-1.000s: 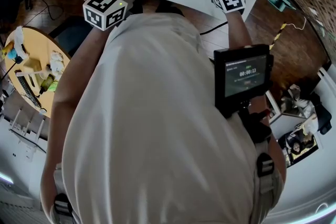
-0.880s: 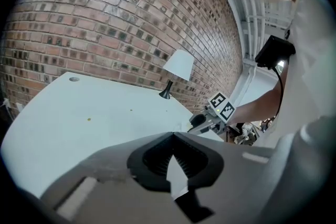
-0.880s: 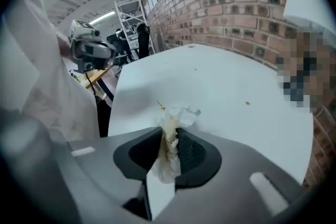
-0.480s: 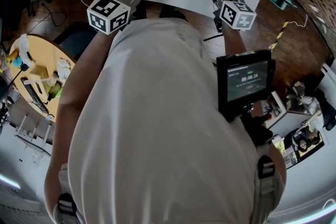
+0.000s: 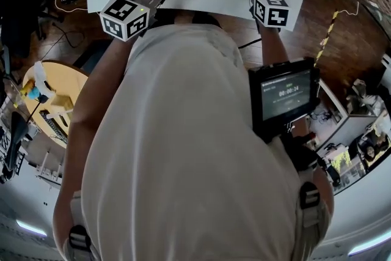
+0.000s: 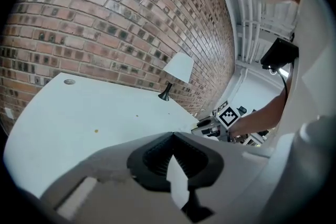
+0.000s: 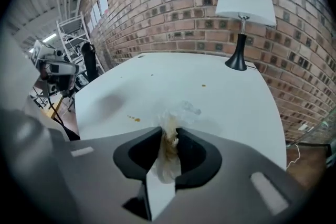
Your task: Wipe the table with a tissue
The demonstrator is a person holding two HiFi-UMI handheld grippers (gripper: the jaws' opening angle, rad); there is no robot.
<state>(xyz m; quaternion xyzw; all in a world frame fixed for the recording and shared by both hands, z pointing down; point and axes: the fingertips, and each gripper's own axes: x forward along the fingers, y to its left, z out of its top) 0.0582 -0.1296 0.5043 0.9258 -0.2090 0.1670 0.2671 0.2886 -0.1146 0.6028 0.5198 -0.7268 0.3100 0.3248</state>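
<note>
We pinch soft, light tissue (image 7: 182,112) by its bunched end in right tool (image 7: 169,132); left tool (image 6: 172,136) closed, empty.

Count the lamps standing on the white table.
1. The lamp stands at the table's far edge, near the brick wall. No other shows, though part of the table is hidden.

The left hand-held gripper (image 6: 172,136), grey with black ribbed pads, has its jaws closed tip to tip with nothing between them. Beyond it a white-shaded lamp on a black stem (image 6: 176,73) stands on the pale white desk (image 6: 79,105), against the red brick wall (image 6: 115,18). A small brown speck (image 6: 96,130) lies left of the lamp, nearer the camera.
</note>
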